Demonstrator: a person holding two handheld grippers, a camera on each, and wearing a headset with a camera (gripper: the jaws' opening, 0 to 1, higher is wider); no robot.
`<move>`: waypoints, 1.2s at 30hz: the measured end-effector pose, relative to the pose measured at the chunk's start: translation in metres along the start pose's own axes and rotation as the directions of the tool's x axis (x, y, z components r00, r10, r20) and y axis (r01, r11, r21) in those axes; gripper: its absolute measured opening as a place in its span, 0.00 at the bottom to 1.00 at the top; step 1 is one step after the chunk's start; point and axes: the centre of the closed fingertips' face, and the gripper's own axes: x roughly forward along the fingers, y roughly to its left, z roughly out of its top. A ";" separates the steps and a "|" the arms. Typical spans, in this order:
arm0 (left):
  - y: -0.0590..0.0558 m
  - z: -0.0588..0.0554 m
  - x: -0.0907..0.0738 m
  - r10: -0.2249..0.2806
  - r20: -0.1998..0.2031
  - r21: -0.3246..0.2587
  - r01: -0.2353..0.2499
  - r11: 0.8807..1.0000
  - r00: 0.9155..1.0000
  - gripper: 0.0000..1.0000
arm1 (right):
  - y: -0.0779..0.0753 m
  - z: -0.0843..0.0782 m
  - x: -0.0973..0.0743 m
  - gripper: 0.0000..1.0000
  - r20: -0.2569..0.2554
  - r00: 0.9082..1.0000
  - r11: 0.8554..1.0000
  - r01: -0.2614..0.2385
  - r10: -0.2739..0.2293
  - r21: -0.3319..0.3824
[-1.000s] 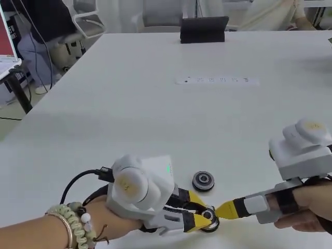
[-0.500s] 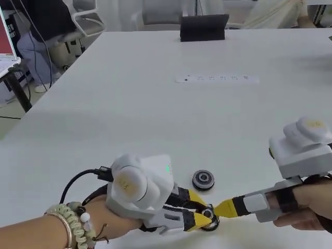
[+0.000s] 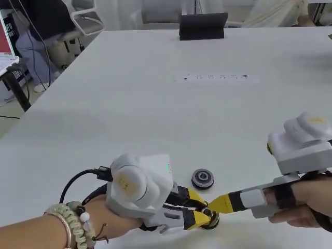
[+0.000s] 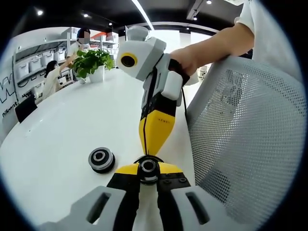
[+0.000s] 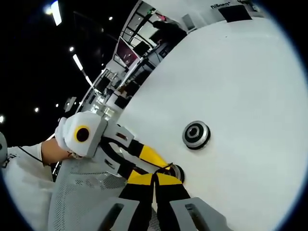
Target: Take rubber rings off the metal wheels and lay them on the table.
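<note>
A metal wheel (image 3: 211, 220) with a black rubber ring sits at the table's near edge, and my left gripper (image 3: 206, 218) is shut on it from the left. In the left gripper view the wheel (image 4: 147, 167) lies between my yellow jaw tips. My right gripper (image 3: 212, 206) comes in from the right, jaws together, and its tip meets the wheel's rim (image 5: 177, 172), apparently pinching the ring. The right gripper (image 4: 150, 151) points down at the wheel's top edge. A second wheel (image 3: 202, 178) with its ring on lies flat just behind.
A white power strip (image 3: 215, 78) lies mid-table and a black device (image 3: 202, 26) stands at the far edge. A grey mesh chair (image 4: 240, 134) is close to the near table edge. Office chairs (image 3: 88, 21) stand at the far left.
My right gripper's tip has edged slightly left and up against the held wheel. The left gripper and the loose wheel stay put.
</note>
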 end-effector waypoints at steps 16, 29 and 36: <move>0.001 0.000 0.000 0.009 -0.005 -0.007 -0.009 1.000 1.000 0.07 | -0.013 -0.010 -0.001 0.00 -0.032 0.999 0.999 0.034 -0.033 0.016; 0.001 0.000 0.001 0.009 -0.017 -0.039 -0.010 0.999 1.000 0.08 | -0.019 -0.007 -0.004 0.00 -0.018 0.997 0.997 0.075 -0.075 0.005; 0.001 0.001 -0.002 -0.001 -0.034 -0.044 0.000 0.999 0.999 0.10 | -0.021 -0.006 -0.006 0.00 -0.016 0.996 0.996 0.087 -0.087 -0.007</move>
